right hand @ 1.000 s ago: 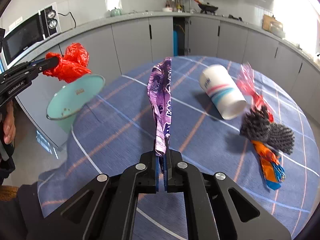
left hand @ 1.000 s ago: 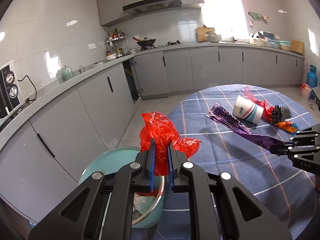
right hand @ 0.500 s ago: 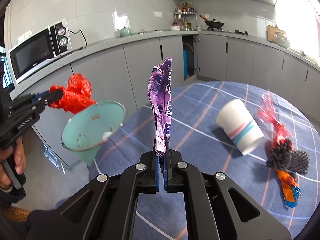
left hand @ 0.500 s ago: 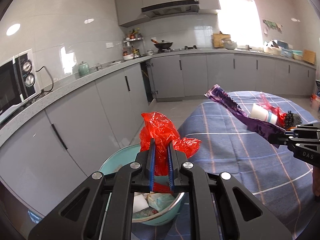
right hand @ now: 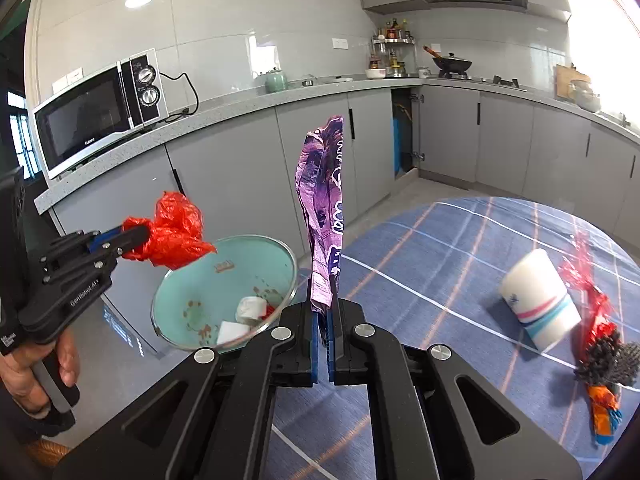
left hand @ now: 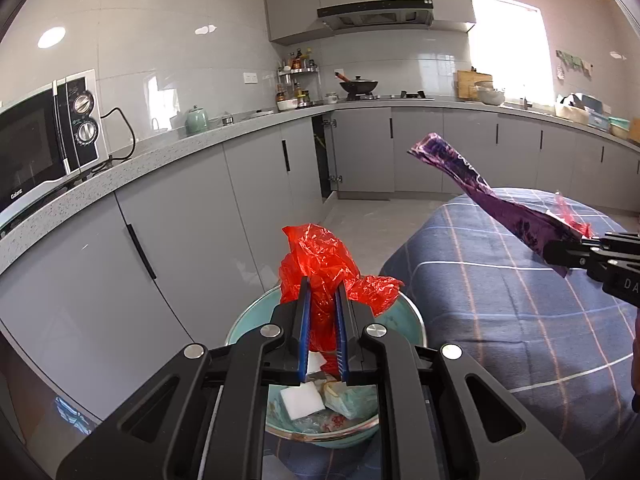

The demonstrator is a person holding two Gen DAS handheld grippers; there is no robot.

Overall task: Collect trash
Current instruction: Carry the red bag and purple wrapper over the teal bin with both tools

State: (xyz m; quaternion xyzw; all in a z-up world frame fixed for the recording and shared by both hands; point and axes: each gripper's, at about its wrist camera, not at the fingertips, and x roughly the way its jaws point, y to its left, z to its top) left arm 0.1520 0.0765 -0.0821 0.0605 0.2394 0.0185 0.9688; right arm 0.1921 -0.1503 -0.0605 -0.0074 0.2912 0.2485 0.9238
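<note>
We pinch the crumpled red plastic bag in our left gripper just above the teal enamel basin to drop it in, while our right gripper clamps the long purple wrapper upright alongside, awaiting its turn.

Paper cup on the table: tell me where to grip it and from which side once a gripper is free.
The paper cup lies tipped on the checked tablecloth, its open end apparently toward the camera, red wrapper close on its right. Probably best: come from above, jaws across the striped wall, pads on its two long sides; the round wall would otherwise roll.
</note>
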